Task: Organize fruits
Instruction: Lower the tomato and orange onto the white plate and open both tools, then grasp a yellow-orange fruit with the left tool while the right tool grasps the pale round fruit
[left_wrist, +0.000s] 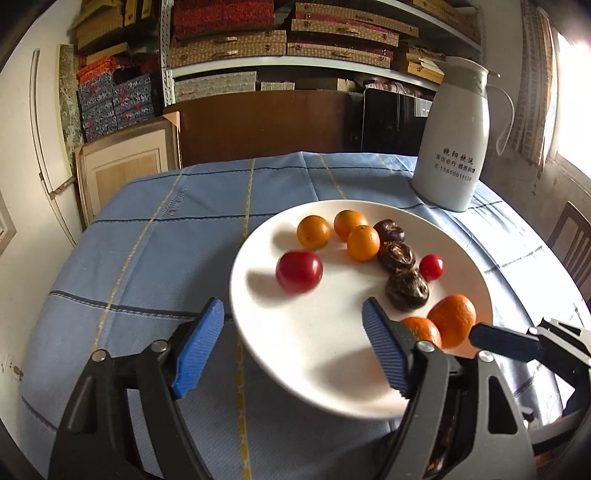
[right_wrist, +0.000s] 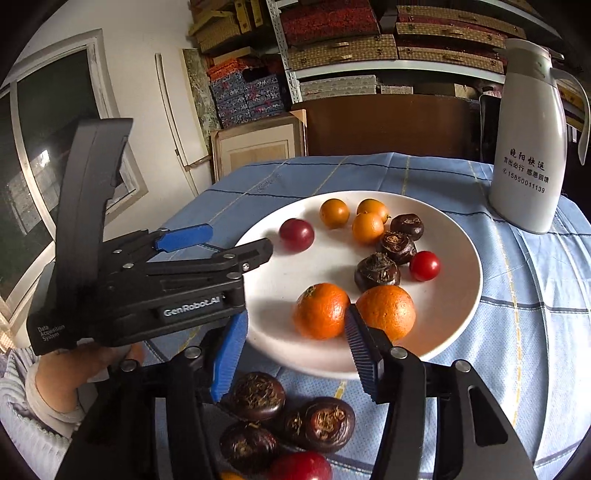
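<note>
A white plate on the blue cloth holds three small orange fruits, three dark water chestnuts, two tangerines, a small cherry tomato and a larger red fruit. My left gripper is open and empty, hovering over the plate's near left rim. My right gripper is open and empty above the plate's near edge by the tangerines; one finger shows in the left wrist view.
A white thermos jug stands at the back right of the table. Several water chestnuts and a red fruit lie on the cloth in front of the plate. Shelves of boxes stand behind the table.
</note>
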